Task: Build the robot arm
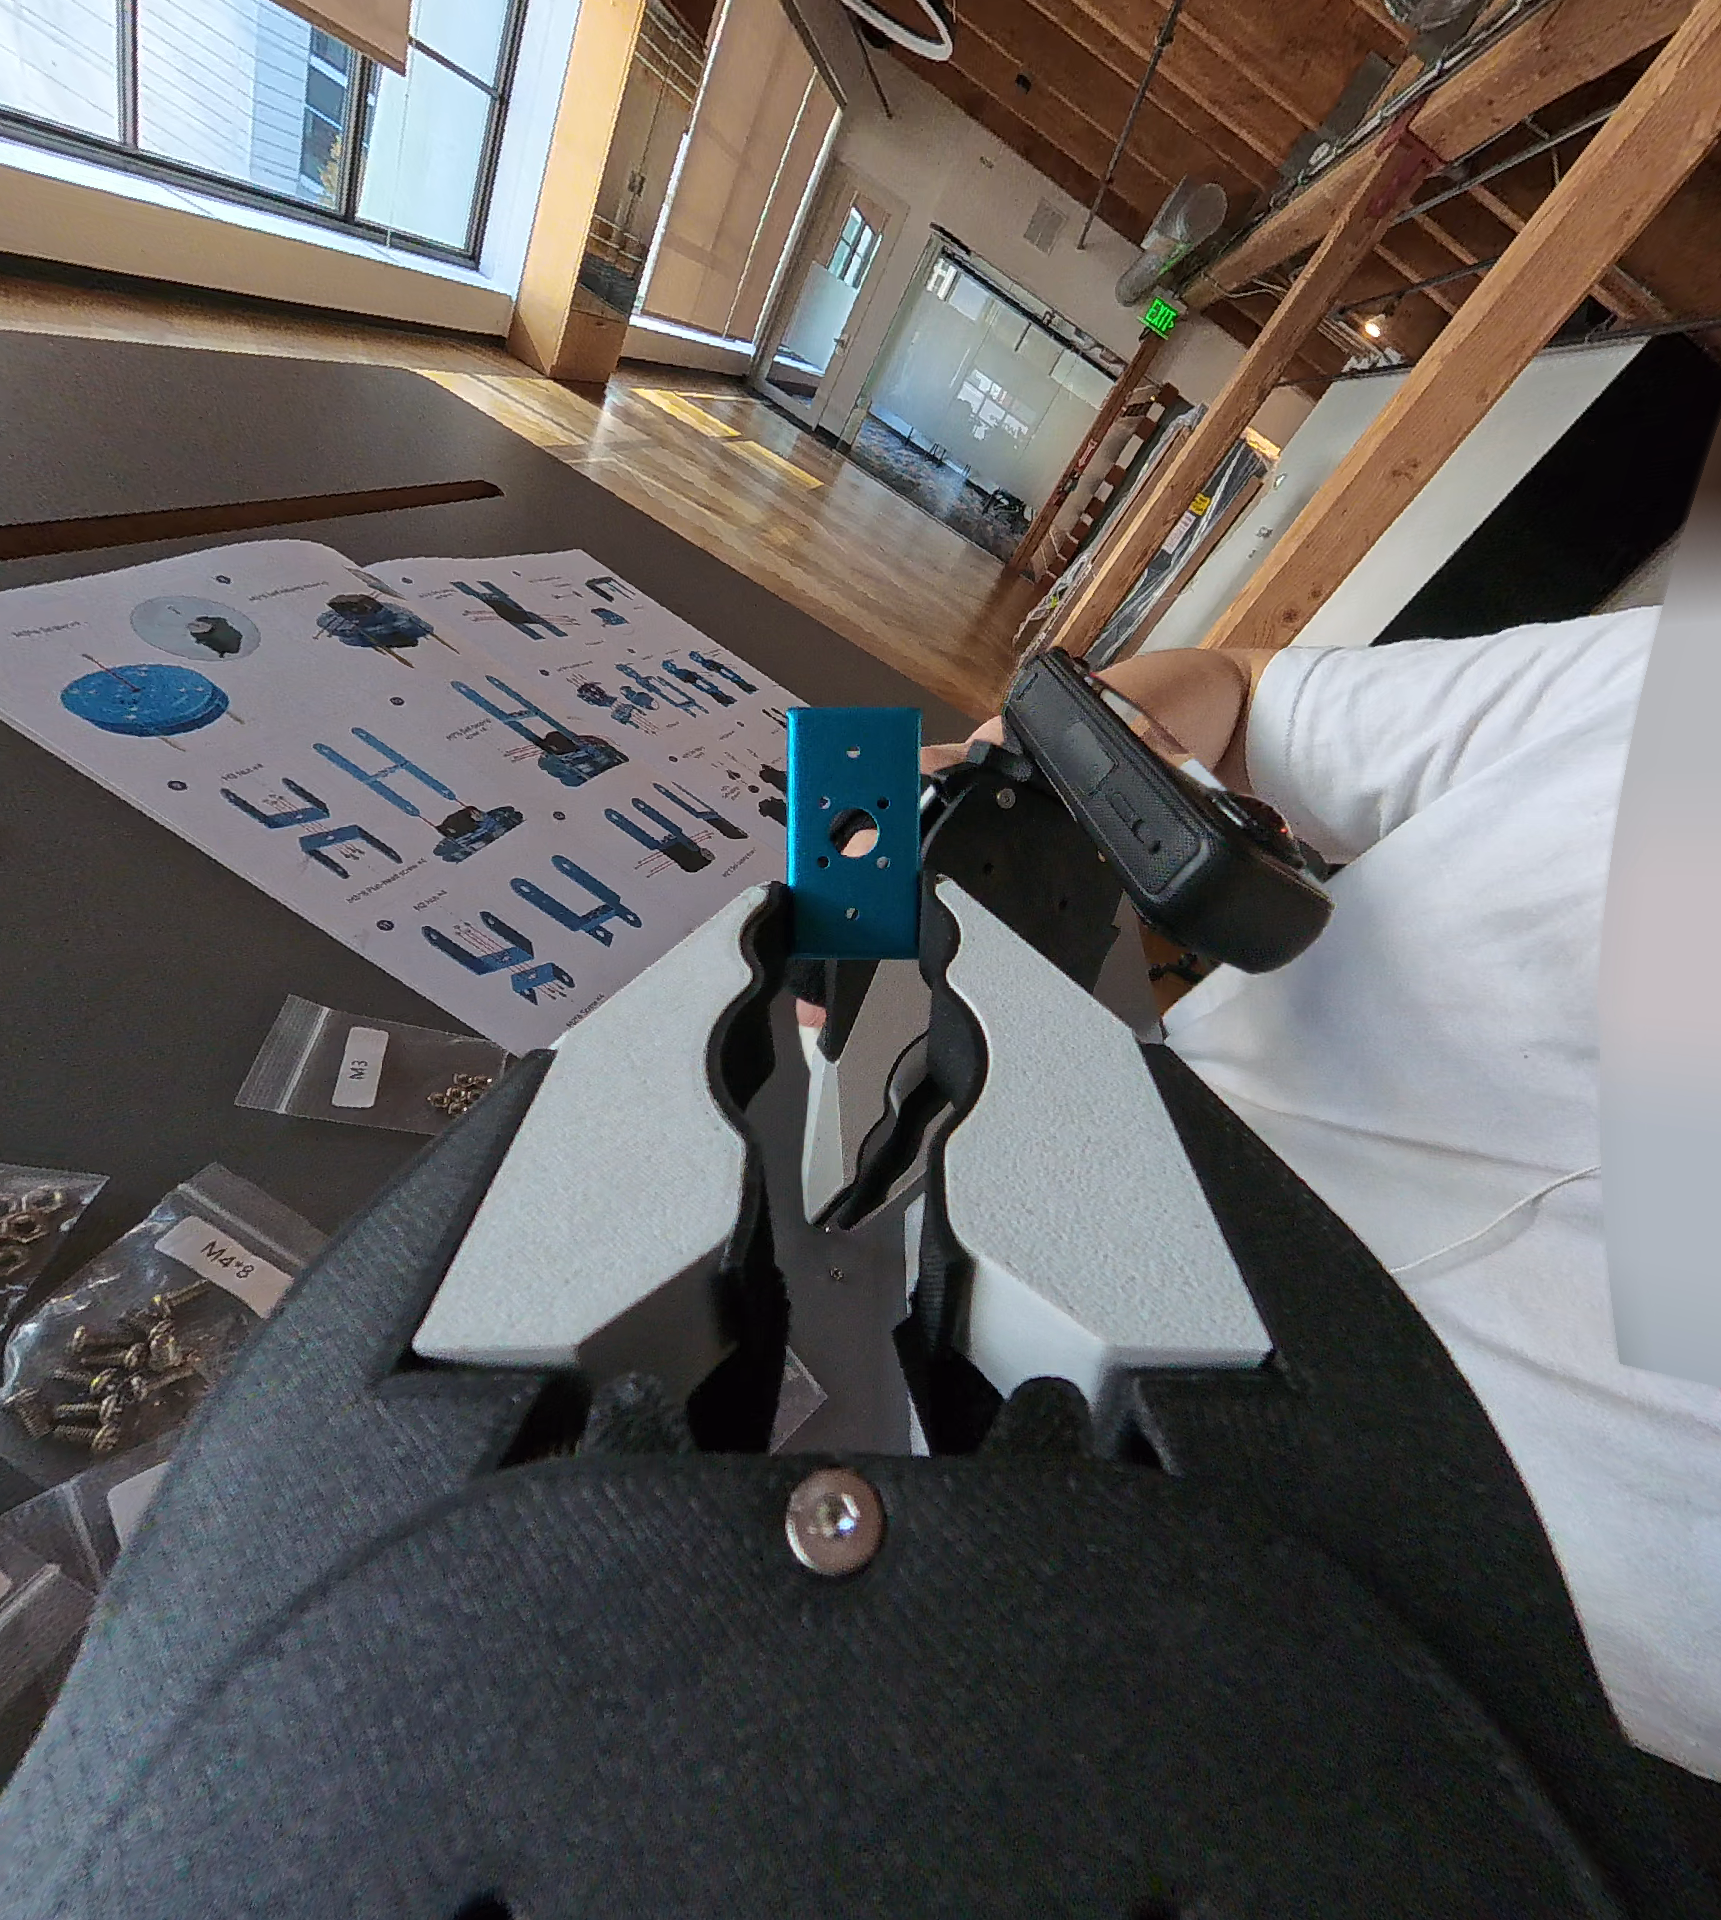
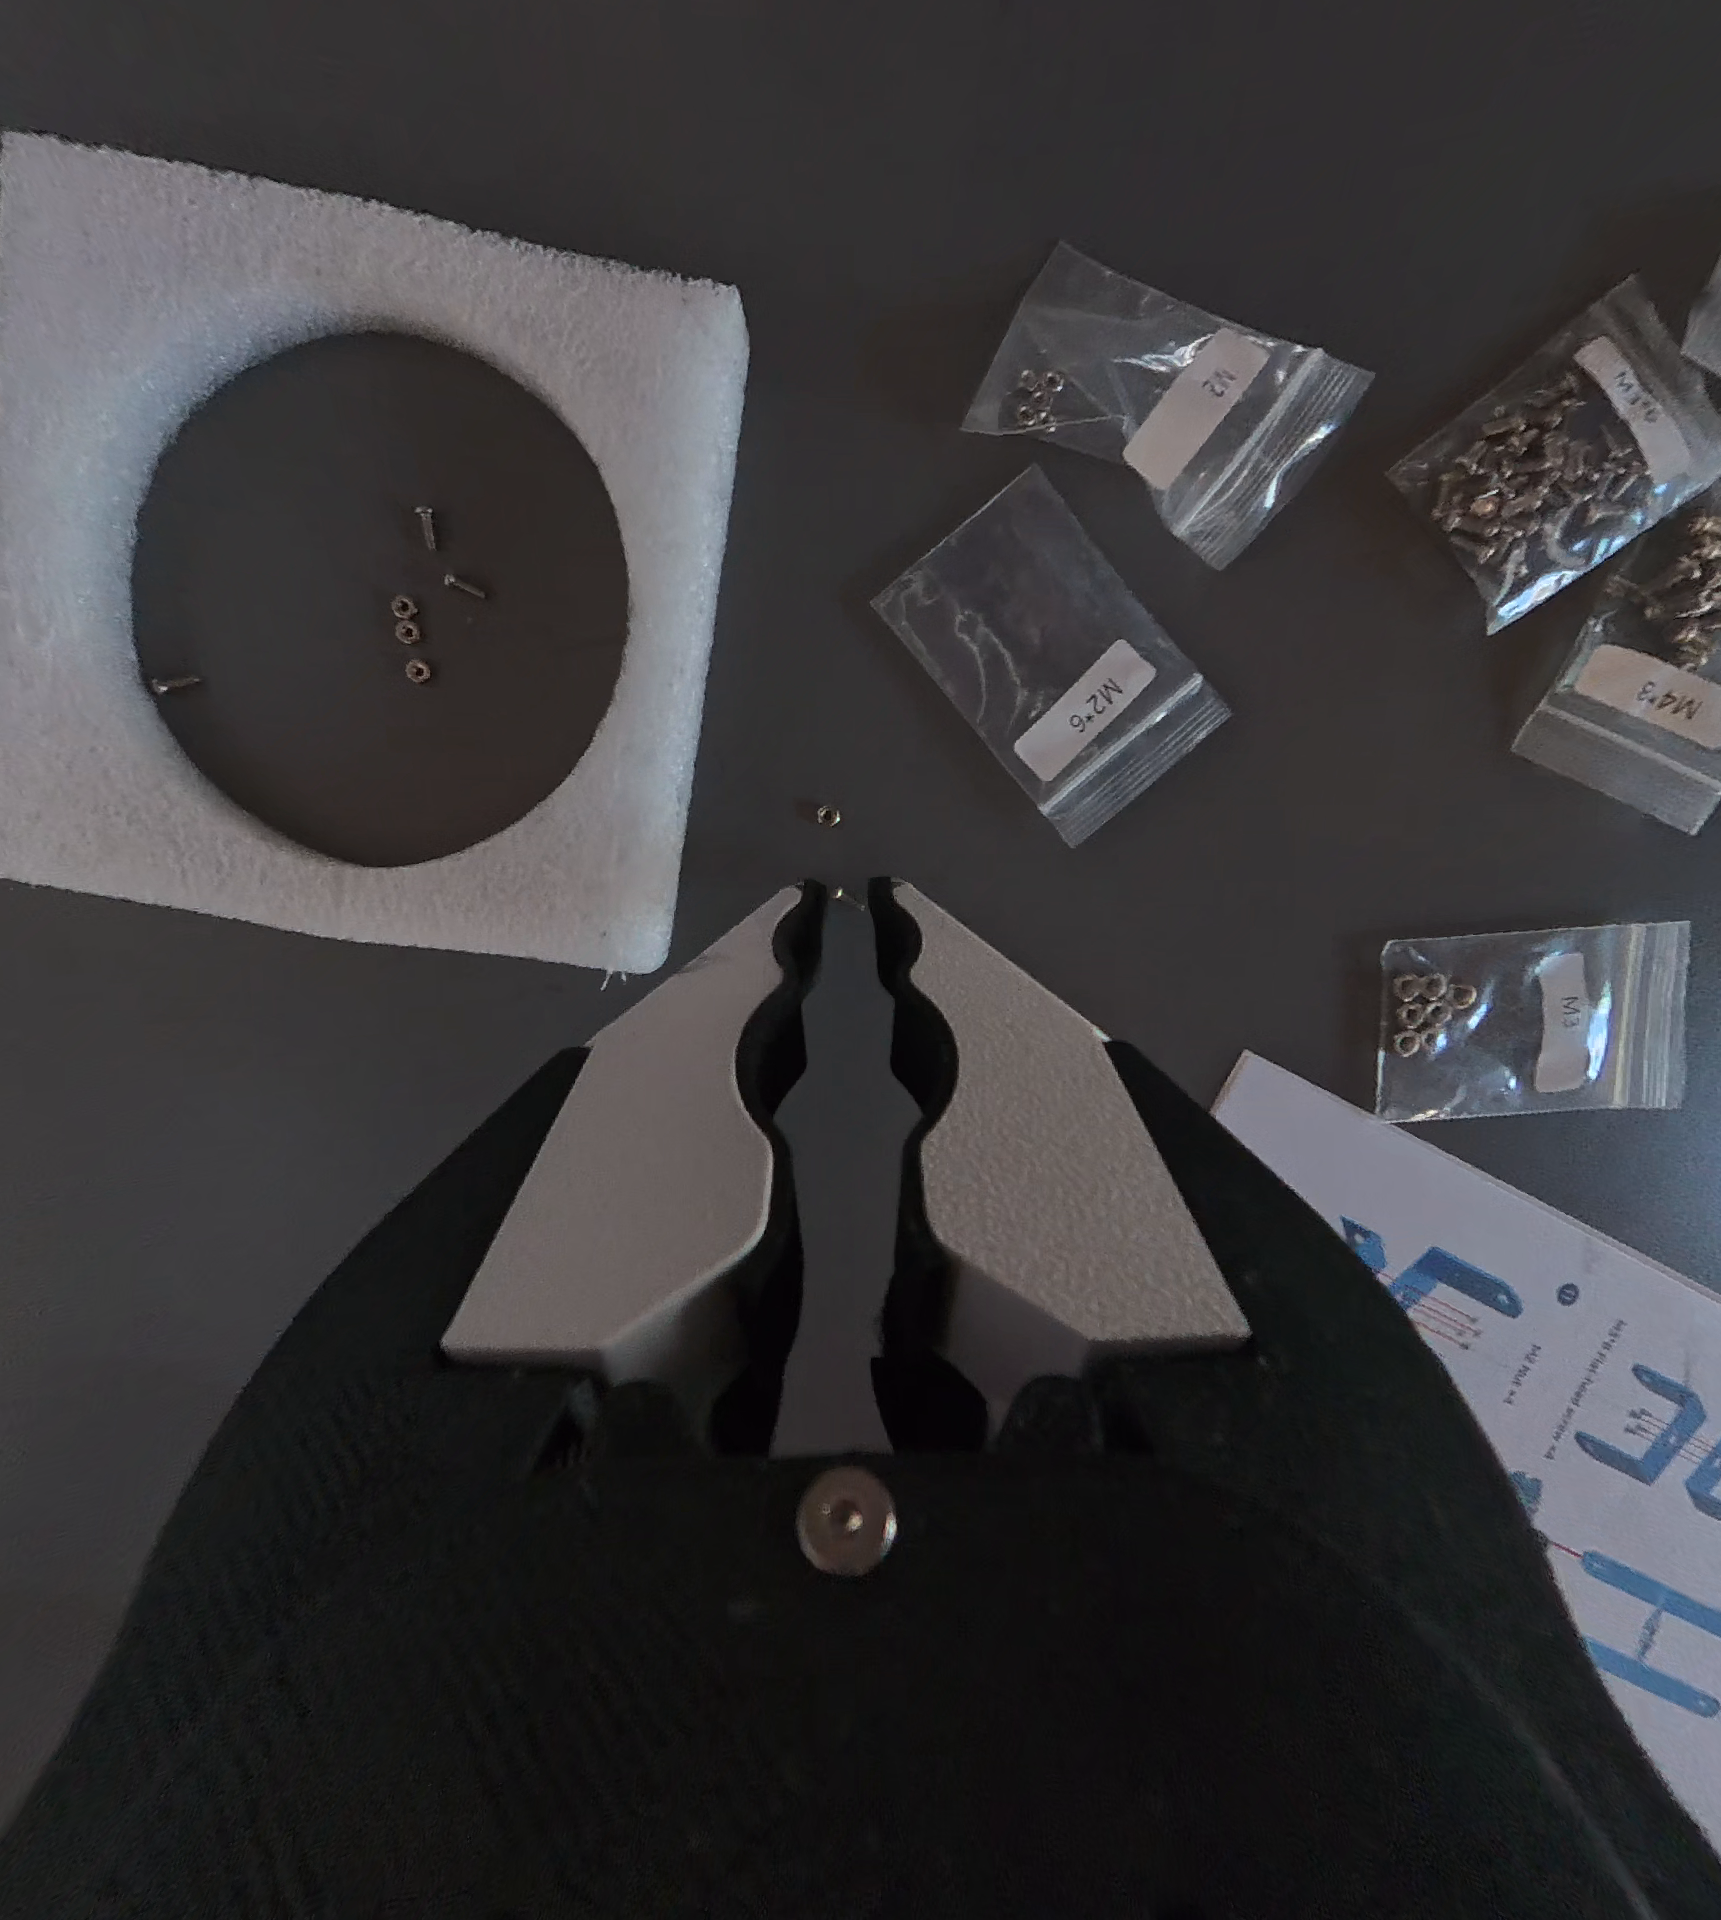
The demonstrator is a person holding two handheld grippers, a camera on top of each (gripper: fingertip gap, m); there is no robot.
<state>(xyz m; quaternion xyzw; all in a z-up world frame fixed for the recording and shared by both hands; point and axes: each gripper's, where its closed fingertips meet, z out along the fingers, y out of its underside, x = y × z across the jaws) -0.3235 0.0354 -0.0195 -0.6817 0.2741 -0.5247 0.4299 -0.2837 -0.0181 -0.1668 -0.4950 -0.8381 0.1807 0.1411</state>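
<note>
Dark worktop (image 2: 939, 156) lies open on the near left side, beyond the white foam square (image 2: 56, 520) whose round cutout rings loose screws and nuts. Clear bags (image 2: 1053, 634) of hardware crowd the far right. Left tool (image 1: 851, 904) pinches an upright blue drilled plate (image 1: 853, 831). Right tool (image 2: 845, 888) is nearly closed around a tiny screw (image 2: 843, 896) at its tips; one nut (image 2: 824, 811) lies just beyond.

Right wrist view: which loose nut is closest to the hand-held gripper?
The lone nut on the bare dark table, just beyond the right hand-held gripper. The other three nuts lie inside the white foam ring.
</note>
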